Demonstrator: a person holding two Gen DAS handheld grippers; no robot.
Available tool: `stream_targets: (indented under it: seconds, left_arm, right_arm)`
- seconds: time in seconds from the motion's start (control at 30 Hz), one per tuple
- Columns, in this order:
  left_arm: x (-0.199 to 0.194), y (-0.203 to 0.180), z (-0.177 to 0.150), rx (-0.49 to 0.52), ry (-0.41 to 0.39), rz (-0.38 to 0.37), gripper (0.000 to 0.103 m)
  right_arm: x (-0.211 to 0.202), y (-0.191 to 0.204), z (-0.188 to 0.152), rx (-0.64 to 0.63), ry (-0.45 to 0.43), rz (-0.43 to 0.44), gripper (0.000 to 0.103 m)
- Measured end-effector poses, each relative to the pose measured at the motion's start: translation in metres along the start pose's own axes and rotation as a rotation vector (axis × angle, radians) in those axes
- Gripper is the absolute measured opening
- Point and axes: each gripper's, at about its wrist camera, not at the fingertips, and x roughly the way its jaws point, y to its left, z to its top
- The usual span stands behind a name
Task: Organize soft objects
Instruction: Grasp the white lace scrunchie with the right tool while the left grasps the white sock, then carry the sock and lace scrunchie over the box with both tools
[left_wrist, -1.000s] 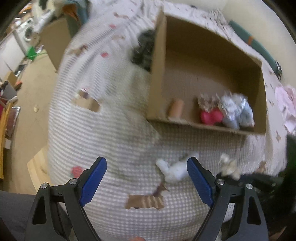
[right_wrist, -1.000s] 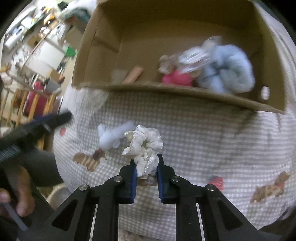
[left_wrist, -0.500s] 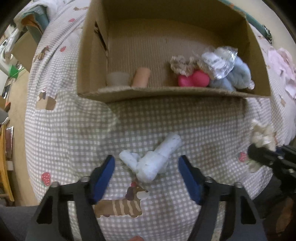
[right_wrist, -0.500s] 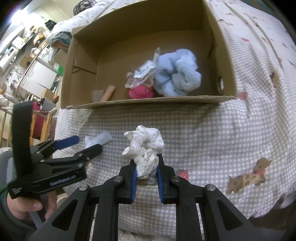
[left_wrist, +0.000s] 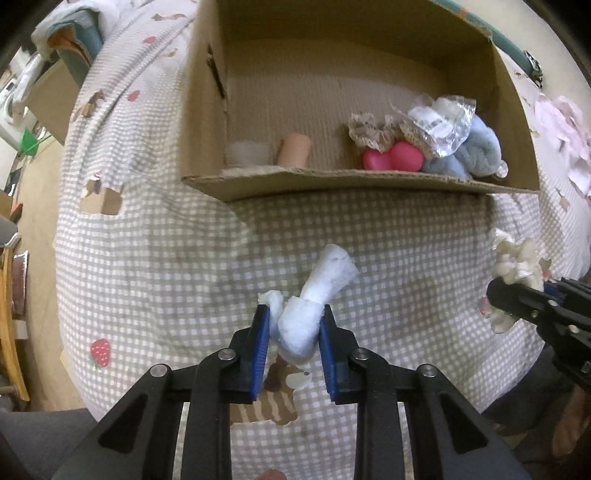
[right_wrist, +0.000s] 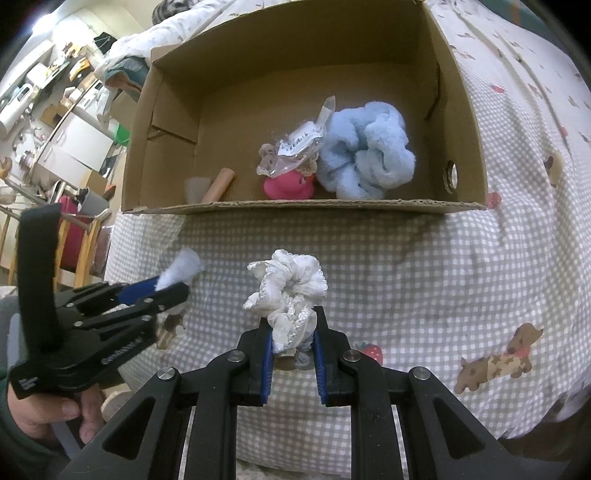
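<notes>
My left gripper (left_wrist: 294, 325) is shut on a knotted pale blue cloth (left_wrist: 314, 299) just above the checked bedspread; both also show at the left of the right wrist view (right_wrist: 155, 291). My right gripper (right_wrist: 293, 332) is shut on a white frilly scrunchie (right_wrist: 286, 291), also seen at the right edge of the left wrist view (left_wrist: 517, 264). Beyond both stands an open cardboard box (left_wrist: 332, 181) (right_wrist: 303, 206) holding a fluffy blue scrunchie (right_wrist: 365, 151), a pink toy (right_wrist: 290, 184), a plastic-wrapped lace item (right_wrist: 295, 147) and a peach roll (left_wrist: 293, 149).
The checked bedspread (right_wrist: 424, 266) with dog and strawberry prints covers a mattress. Its left edge drops to the floor, with wooden furniture (left_wrist: 11, 325) and cluttered shelves (right_wrist: 55, 110) beyond. Pink fabric (left_wrist: 561, 125) lies to the right of the box.
My left gripper has moved in over the pale blue cloth and closed on it. My right gripper still holds the white scrunchie and has drawn back a little from the box.
</notes>
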Motion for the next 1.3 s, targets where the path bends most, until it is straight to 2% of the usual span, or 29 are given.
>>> stream_targets:
  seconds: [0.4, 0.57, 0.77, 0.87, 1.03, 1.3]
  left_arm:
    - [-0.035, 0.020, -0.015, -0.031, -0.091, 0.025, 0.023]
    - [-0.069, 0.010, -0.014, -0.040, -0.168, 0.029, 0.023]
    - [-0.107, 0.009, -0.016, -0.039, -0.314, 0.051, 0.023]
    - [-0.121, 0.010, -0.011, -0.046, -0.363, 0.050, 0.023]
    - [-0.133, 0.016, 0.007, -0.089, -0.367, -0.005, 0.023]
    - [-0.160, 0.007, 0.047, -0.020, -0.451, -0.003, 0.023]
  right_arm:
    - [-0.005, 0.004, -0.003, -0.001, -0.023, 0.000, 0.020]
    - [-0.014, 0.007, -0.002, -0.009, -0.053, 0.023, 0.020]
    - [-0.039, 0.015, 0.002, -0.033, -0.146, 0.060, 0.020]
    - [-0.053, 0.017, 0.003, -0.048, -0.202, 0.076, 0.020]
    - [-0.075, 0.015, 0.006, -0.052, -0.258, 0.127, 0.020]
    - [-0.113, 0.003, 0.041, -0.020, -0.359, 0.152, 0.020]
